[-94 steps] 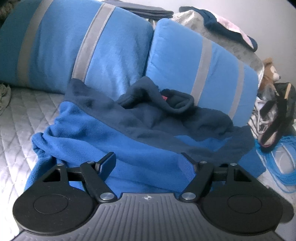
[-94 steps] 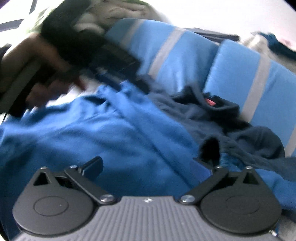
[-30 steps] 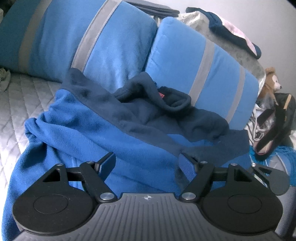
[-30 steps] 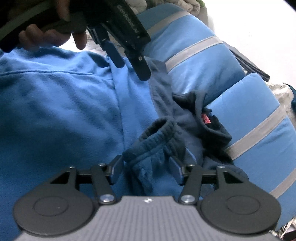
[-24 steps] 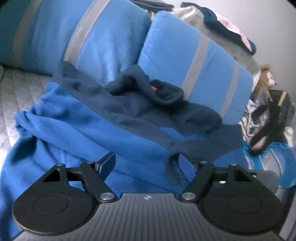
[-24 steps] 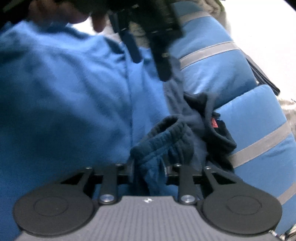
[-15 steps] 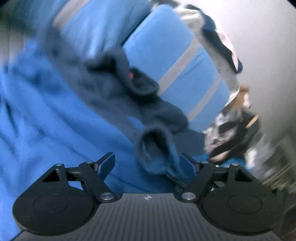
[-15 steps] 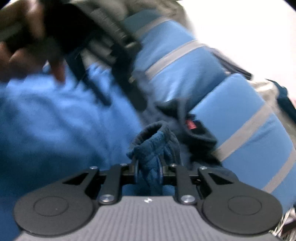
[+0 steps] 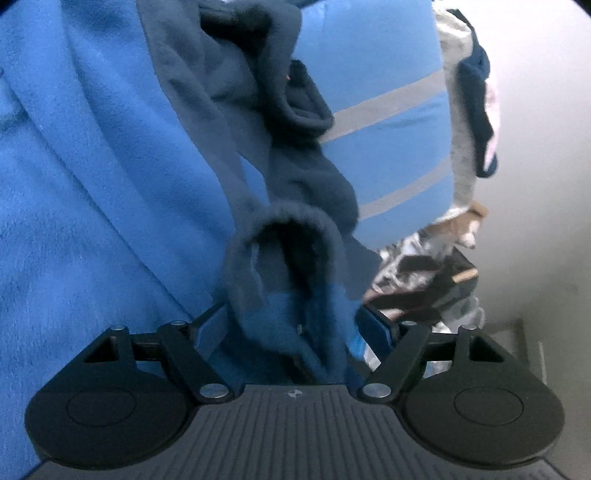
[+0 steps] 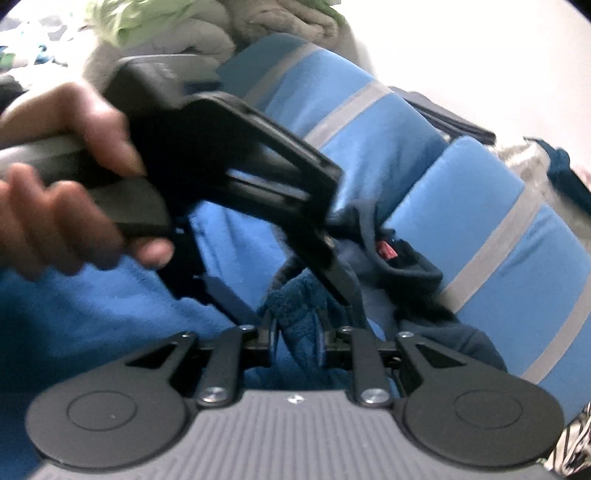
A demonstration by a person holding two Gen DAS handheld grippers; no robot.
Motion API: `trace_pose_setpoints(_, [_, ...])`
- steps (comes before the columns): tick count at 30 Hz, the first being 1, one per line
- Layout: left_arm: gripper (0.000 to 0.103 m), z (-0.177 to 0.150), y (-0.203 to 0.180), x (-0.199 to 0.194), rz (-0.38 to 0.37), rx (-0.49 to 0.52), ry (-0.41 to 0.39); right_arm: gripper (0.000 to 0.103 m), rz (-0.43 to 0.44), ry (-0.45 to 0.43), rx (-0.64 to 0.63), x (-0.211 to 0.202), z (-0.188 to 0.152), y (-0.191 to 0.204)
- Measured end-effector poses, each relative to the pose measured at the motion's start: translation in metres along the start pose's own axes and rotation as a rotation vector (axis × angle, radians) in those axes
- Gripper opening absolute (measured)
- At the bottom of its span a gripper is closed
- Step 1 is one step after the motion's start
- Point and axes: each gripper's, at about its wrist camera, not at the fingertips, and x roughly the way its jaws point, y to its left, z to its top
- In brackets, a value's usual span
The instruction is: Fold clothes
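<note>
A bright blue fleece top (image 9: 74,221) with a navy yoke and collar (image 9: 258,92) lies spread over the bed and against the pillows. Its navy sleeve cuff (image 9: 284,258) stands up as a loop. My right gripper (image 10: 297,339) is shut on this cuff (image 10: 295,306), with the fabric pinched between its pads. A hand (image 10: 62,192) holds my left gripper (image 10: 291,291), which stands open with one finger on each side of the same cuff. In the left wrist view the left gripper (image 9: 293,325) has its blue pads wide apart and clear of the fabric.
Two blue pillows with grey stripes (image 9: 388,92) (image 10: 480,240) lie behind the fleece. A pile of clothes (image 9: 476,85), a stuffed toy (image 9: 469,229) and a dark bag (image 9: 424,288) sit by the wall at the right. Green and beige bedding (image 10: 166,22) is heaped beyond the pillows.
My right gripper has shut on the sleeve cuff and raised it a little. My left gripper has rolled and dropped down so that its open fingers straddle the cuff.
</note>
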Motion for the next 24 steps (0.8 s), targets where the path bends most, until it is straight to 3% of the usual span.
trace_pose_setpoints(3, [0.07,0.001,-0.001,0.0,0.006,0.003,-0.009,0.021,0.007,0.002,-0.049,-0.002,-0.005,0.006])
trace_pose_setpoints(4, [0.061,0.001,-0.001,0.0,0.011,0.005,-0.017,0.021,0.006,0.002,-0.066,-0.003,-0.007,0.008])
trace_pose_setpoints(7, [0.048,0.001,-0.001,0.001,0.02,0.009,-0.02,0.021,0.003,0.001,-0.102,-0.005,-0.012,0.011])
trace_pose_setpoints(13, [0.045,0.0,-0.001,0.003,0.03,0.018,-0.006,0.021,-0.018,-0.002,-0.129,-0.005,-0.014,0.013])
trace_pose_setpoints(17, [0.018,0.003,-0.001,0.001,0.025,0.013,-0.006,0.021,-0.031,-0.009,-0.164,-0.005,-0.014,0.018])
trace_pose_setpoints(22, [0.016,0.006,-0.003,-0.005,0.012,0.011,-0.026,0.021,-0.045,-0.018,-0.194,-0.004,-0.015,0.025])
trace_pose_setpoints(24, [0.016,0.008,-0.006,-0.008,-0.002,0.017,-0.042,0.056,-0.124,-0.042,-0.204,-0.003,-0.016,0.027])
